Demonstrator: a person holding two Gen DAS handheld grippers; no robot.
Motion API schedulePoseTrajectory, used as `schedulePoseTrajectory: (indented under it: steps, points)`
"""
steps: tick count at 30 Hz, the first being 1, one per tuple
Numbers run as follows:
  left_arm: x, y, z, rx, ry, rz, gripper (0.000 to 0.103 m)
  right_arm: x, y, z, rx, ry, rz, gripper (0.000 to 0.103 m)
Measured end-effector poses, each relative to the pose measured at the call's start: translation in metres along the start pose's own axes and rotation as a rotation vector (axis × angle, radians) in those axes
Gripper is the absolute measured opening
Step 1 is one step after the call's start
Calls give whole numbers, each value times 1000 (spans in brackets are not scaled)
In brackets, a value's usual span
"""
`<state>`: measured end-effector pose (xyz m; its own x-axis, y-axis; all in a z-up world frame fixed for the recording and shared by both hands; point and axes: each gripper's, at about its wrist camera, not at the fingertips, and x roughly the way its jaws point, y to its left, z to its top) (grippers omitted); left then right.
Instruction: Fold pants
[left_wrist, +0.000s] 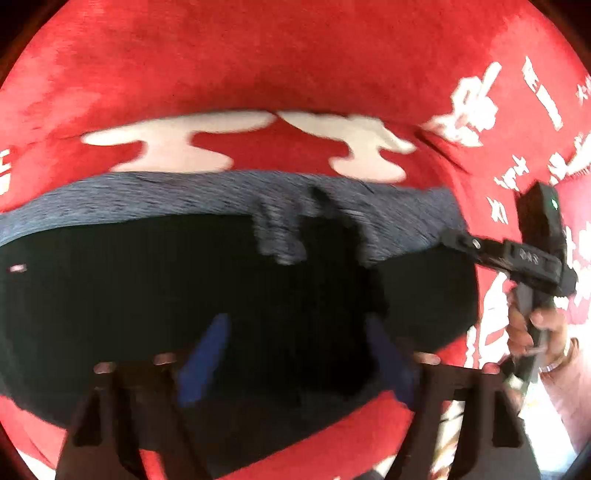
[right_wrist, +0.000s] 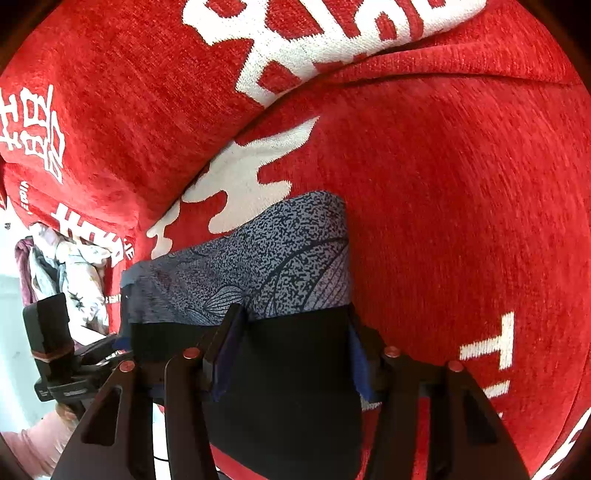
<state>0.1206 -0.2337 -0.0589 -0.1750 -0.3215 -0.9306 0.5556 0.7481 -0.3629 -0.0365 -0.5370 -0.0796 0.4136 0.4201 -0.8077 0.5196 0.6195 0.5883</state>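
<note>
Pants (left_wrist: 229, 291) lie on red cover (left_wrist: 258, 66), look part-folded w/ more folds left; left tool (left_wrist: 295, 350) wide open, empty; right tool (right_wrist: 291, 347) open astride the pants' edge.

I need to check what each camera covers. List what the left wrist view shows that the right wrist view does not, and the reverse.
Only the left wrist view shows the pants spread wide, with the whole grey waistband, and the right gripper from outside at the band's end.

Only the right wrist view shows the waistband's printed pattern sharply, a pile of clothes beyond the blanket's edge, and the left gripper from outside.

Both show the black pants on the red blanket with white lettering, and open blue-padded fingers over the black cloth.
</note>
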Motion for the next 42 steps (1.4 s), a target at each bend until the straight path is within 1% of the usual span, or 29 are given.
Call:
schedulePoseTrajectory:
  steps: [1,3,5,6,9,10,13,17,20,21,22,24,25,28,30,32,34,36,38,39,40,41,42]
  points:
    - [0,3,0,-11,4,-6,81,0,0,0,0,-1,-1,57]
    - [0,3,-1,-17,2,6,81,0,0,0,0,-3,-1,57]
    - [-2,-1,-1,-1,-1,20,81,3,3,1,2,-5,-3,58]
    - [-4,-5,0,6,-6,15,81,3,4,1,1,-8,-6,58]
    - [-17,-19,2,32,-44,-40,81,3,5,0,1,-9,-11,58]
    - [-20,-25,4,48,-55,-75,81,3,5,1,1,-8,-12,58]
    - [-17,-35,7,78,-32,-134,81,4,6,1,1,-4,-16,58]
    - [-7,-43,9,108,-2,-159,81,4,7,1,0,-6,-19,58]
    - [3,-44,8,110,23,-161,81,5,7,1,1,-9,-16,58]
    - [6,-44,7,110,30,-165,77,5,6,1,2,-10,-14,58]
    - [12,-45,8,110,46,-166,69,5,6,1,3,-11,-13,58]
    - [24,-46,7,113,106,-172,8,4,5,1,4,-13,-12,58]
    - [30,-46,6,110,128,-161,4,3,6,1,5,-15,-12,58]
    - [17,-49,0,150,72,-136,4,-3,8,-1,-5,-16,-11,58]
    - [6,-43,-4,149,41,-138,4,-10,11,-1,-25,-19,3,59]
    - [3,-31,-9,123,36,-137,4,-16,12,0,-40,-21,17,59]
    - [8,-24,-11,109,47,-135,4,-22,10,6,-43,-53,-1,59]
    - [14,-25,-14,112,43,-127,5,-21,6,13,-9,-74,-5,58]
    - [21,-29,-16,116,28,-100,5,-11,4,18,20,-66,-61,57]
    - [22,-27,-16,109,25,-87,5,2,5,19,12,-43,-116,56]
    - [24,-28,-17,88,18,-77,5,7,8,19,-6,-47,-137,58]
    - [25,-28,-17,76,19,-73,5,9,14,18,-36,-71,-164,59]
    - [24,-29,-17,68,20,-64,9,11,24,18,-69,-75,-218,59]
